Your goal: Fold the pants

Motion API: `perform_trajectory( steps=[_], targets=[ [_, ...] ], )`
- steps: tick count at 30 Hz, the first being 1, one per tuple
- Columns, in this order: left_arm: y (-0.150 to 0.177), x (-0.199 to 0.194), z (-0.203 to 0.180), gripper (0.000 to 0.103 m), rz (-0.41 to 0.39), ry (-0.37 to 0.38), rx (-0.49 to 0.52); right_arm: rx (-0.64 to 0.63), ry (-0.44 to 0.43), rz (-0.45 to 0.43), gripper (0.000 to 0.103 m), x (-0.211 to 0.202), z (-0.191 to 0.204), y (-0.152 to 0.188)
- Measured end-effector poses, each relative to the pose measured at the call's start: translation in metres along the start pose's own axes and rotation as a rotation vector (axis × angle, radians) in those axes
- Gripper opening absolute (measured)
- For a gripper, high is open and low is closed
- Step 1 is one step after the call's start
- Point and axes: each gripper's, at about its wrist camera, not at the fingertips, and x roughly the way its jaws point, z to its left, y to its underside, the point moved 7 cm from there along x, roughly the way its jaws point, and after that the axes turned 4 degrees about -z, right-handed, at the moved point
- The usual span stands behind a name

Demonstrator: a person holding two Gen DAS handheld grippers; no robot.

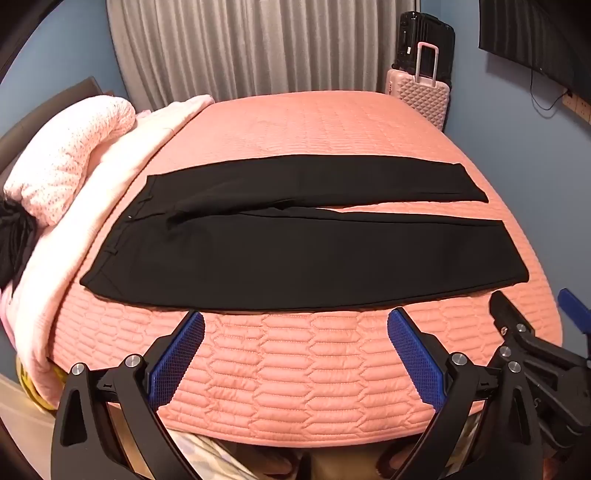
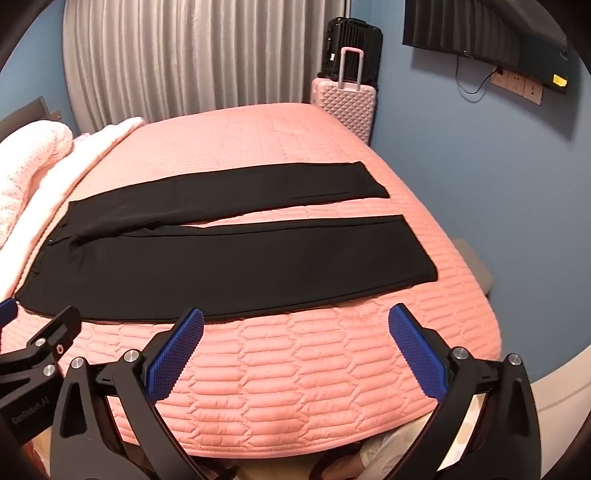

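Note:
Black pants [image 1: 295, 254] lie flat on the pink quilted bed [image 1: 295, 369], waistband to the left, both legs stretched to the right with a narrow gap between them. They also show in the right wrist view [image 2: 229, 266]. My left gripper [image 1: 295, 321] is open and empty, just short of the near leg's front edge. My right gripper [image 2: 295, 319] is open and empty, near the same edge, further toward the leg hems. The right gripper also shows at the right of the left wrist view [image 1: 532, 314].
A heap of pale pink blankets [image 1: 74, 158] lies at the bed's left end. A pink suitcase [image 1: 421, 92] and a black one [image 1: 424, 37] stand behind the far corner. Grey curtains [image 1: 258, 48] hang at the back. A wall television [image 2: 487, 33] is at the upper right.

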Motion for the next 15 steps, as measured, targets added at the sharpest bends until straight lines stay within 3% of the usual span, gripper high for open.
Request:
perform_trajectory(
  steps=[11,15],
  targets=[
    [-0.002,-0.003,0.003,0.098,-0.042,-0.043,0.027,0.164,-0.147,0.083,0.098,0.010,-0.002,0.009],
    [-0.003,-0.003,0.003,0.098,-0.049,-0.044,0.039,0.103,-0.109,0.056,0.098,0.007,-0.001,0.005]
  ],
)
